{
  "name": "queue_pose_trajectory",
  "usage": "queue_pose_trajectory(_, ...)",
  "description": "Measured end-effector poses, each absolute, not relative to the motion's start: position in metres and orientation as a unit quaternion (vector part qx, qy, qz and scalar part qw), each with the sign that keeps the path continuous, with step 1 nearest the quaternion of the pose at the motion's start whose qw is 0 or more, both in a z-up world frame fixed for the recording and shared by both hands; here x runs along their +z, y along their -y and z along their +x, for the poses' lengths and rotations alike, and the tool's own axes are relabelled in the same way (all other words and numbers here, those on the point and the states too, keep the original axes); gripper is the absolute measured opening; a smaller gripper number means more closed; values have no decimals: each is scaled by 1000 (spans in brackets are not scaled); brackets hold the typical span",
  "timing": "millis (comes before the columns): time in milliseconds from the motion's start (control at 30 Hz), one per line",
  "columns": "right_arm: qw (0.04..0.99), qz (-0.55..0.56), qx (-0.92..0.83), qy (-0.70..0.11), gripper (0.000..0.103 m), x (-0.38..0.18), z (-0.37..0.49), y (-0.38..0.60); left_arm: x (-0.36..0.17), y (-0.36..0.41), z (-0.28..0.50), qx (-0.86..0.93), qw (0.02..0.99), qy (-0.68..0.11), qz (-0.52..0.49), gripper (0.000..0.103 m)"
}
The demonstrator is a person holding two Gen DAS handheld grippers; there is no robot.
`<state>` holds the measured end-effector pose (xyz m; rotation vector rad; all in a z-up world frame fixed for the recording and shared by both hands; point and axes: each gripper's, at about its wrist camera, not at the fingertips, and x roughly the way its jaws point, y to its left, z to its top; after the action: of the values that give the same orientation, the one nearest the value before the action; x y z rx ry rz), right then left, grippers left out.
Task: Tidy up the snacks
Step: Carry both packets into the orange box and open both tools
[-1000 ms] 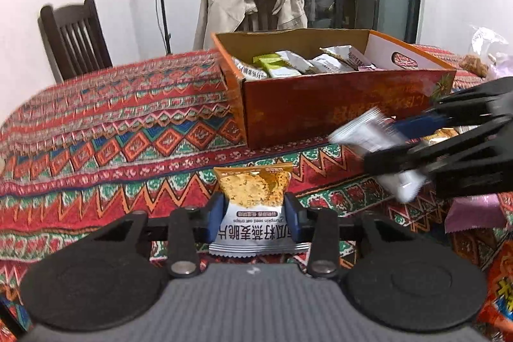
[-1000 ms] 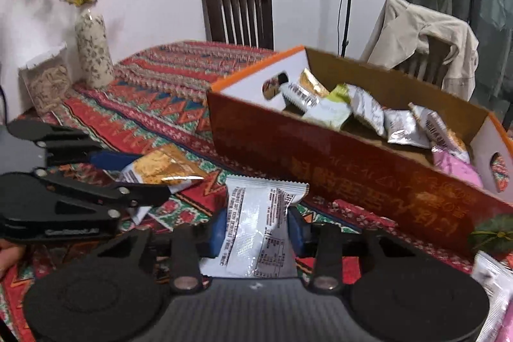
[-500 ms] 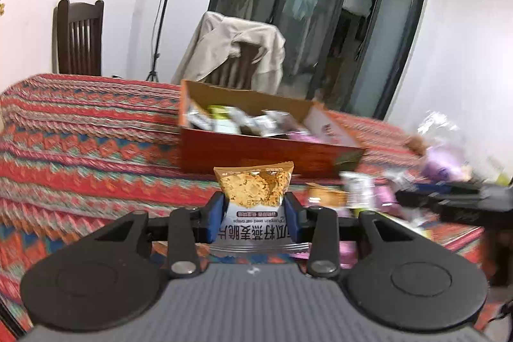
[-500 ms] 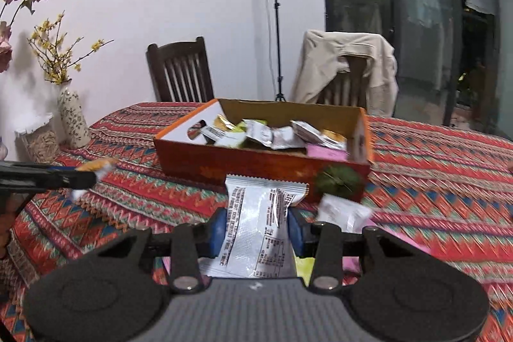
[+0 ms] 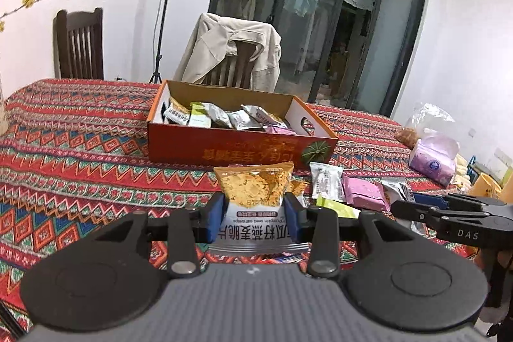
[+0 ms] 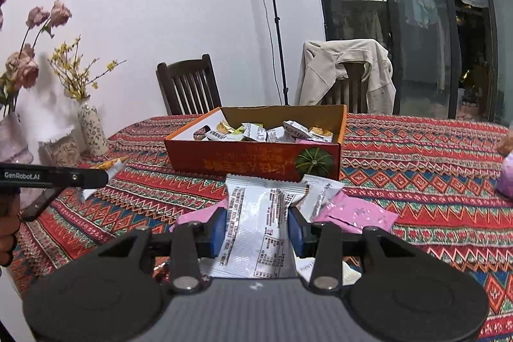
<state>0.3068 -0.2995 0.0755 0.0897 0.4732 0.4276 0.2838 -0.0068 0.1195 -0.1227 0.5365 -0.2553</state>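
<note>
left gripper [image 5: 253, 215] clamped on oat crisp packet [image 5: 253, 191], right gripper [image 6: 258, 231] clamped on silver packet [image 6: 259, 223], orange snack box [image 6: 253, 162] beyond

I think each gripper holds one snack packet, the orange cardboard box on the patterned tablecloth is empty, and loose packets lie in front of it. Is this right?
Not quite: the orange cardboard box is not empty; the right wrist view shows several packets inside. The rest holds: the left gripper grips an orange oat-crisp packet, the right gripper a silver-white packet, and loose packets lie in front on the patterned tablecloth.
</note>
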Motion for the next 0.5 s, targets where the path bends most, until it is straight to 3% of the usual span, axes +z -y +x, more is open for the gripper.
queue_pose_trajectory(267,947,57,218,-228,40,73,316,303,135,17,319,-140,958,-248,-31,40)
queue_pose_trajectory(500,945,44,251,-203,40,104,382,284,146,10,428,-136,955,-261,-33,40)
